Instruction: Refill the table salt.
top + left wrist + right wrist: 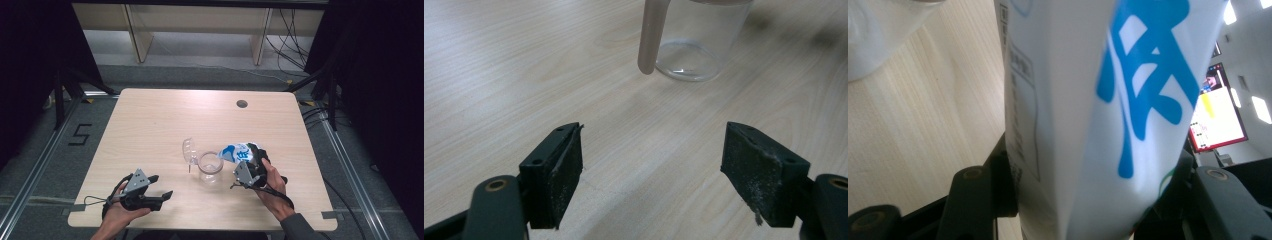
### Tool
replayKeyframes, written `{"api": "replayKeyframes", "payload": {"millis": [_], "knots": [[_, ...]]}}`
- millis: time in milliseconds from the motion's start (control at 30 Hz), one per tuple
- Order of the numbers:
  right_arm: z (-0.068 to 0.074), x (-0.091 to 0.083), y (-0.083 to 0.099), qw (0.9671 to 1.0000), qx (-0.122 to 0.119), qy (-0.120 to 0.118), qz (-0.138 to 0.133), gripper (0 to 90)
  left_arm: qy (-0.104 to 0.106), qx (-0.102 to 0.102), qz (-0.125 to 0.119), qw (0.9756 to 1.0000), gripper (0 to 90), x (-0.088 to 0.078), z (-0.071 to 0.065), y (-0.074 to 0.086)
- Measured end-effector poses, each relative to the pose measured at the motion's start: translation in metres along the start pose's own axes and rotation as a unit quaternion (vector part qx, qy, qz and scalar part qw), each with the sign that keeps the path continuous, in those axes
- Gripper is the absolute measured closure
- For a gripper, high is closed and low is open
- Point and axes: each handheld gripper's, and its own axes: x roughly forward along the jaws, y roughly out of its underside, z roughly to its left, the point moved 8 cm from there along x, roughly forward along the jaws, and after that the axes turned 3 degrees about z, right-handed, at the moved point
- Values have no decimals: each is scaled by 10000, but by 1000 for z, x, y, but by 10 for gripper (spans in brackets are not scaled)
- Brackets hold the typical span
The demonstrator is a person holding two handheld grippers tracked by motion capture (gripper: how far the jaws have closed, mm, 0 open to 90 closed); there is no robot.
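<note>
Carton [1083, 115] top cut off, clamped in right tool [248, 172]; left tool [651, 170] released, jug [696, 40] rim cropped.

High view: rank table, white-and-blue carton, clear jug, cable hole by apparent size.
1. table, by far the largest.
2. white-and-blue carton and clear jug: look about alike; the carton is tilted and partly hidden by the right gripper, so no ranking.
3. cable hole, smallest.

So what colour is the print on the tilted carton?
Blue on white carton; clearest in the right gripper view.
</note>
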Motion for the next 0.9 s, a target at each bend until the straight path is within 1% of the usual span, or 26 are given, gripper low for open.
{"api": "replayKeyframes", "payload": {"millis": [33,67,100,133,200,233,267,300,333,367,400,433,467,500,533,567,600,633,667,700,733,800,900], "knots": [[-1,0,0,9999,-25,92,30,455,1,-5,-2,10000,242,0,0,0],[1,1,0,10000,2,-33,45,455,-1,-2,1,10000,242,0,0,0],[1,1,0,10000,1,-56,35,457,2,-2,3,10000,242,0,0,0],[-1,1,2,9999,-118,37,117,459,2,-1,4,10000,242,0,0,0],[0,2,2,9999,-106,56,117,458,-1,2,18,10000,242,0,0,0],[0,2,3,9997,-151,5,194,459,3,-1,12,10000,242,0,0,0],[2,3,4,9997,-139,-16,208,459,-42,110,97,9999,242,-1,2,1],[2,3,4,9996,-152,-5,220,459,-30,114,100,9999,242,-1,2,1],[2,3,3,9997,-162,-12,205,459,-43,108,102,9999,242,-1,2,1],[2,4,3,9996,-161,-7,212,460,-24,51,47,10000,242,0,1,1],[0,5,3,9995,-266,71,178,461,-6,37,27,10000,242,0,1,0],[0,5,3,9994,-279,61,197,462,9,24,20,10000,242,0,0,0],[2,4,3,9995,-206,42,250,463,7,26,18,10000,242,0,0,0],[2,5,2,9994,-239,76,240,463,8,26,16,10000,242,0,0,0],[-1,6,2,9987,-421,166,229,463,13,19,18,10000,242,0,0,0],[-2,5,2,9979,-511,309,266,463,13,19,19,10000,242,0,0,0],[-2,5,1,9979,-505,332,235,463,16,21,21,10000,242,0,0,0],[-2,4,1,9982,-397,333,293,464,15,22,25,10000,242,0,0,0],[-5,5,0,9974,-546,398,256,465,15,23,26,10000,242,0,0,0],[-6,6,-1,9970,-623,413,202,465,15,20,21,10000,242,0,0,0],[-6,6,-1,9969,-631,423,190,466,13,19,18,10000,242,0,0,0],[-4,5,0,9966,-602,468,299,467,13,20,22,10000,242,0,0,0],[-4,5,0,9959,-686,504,320,471,16,20,22,10000,242,0,0,0]]}}
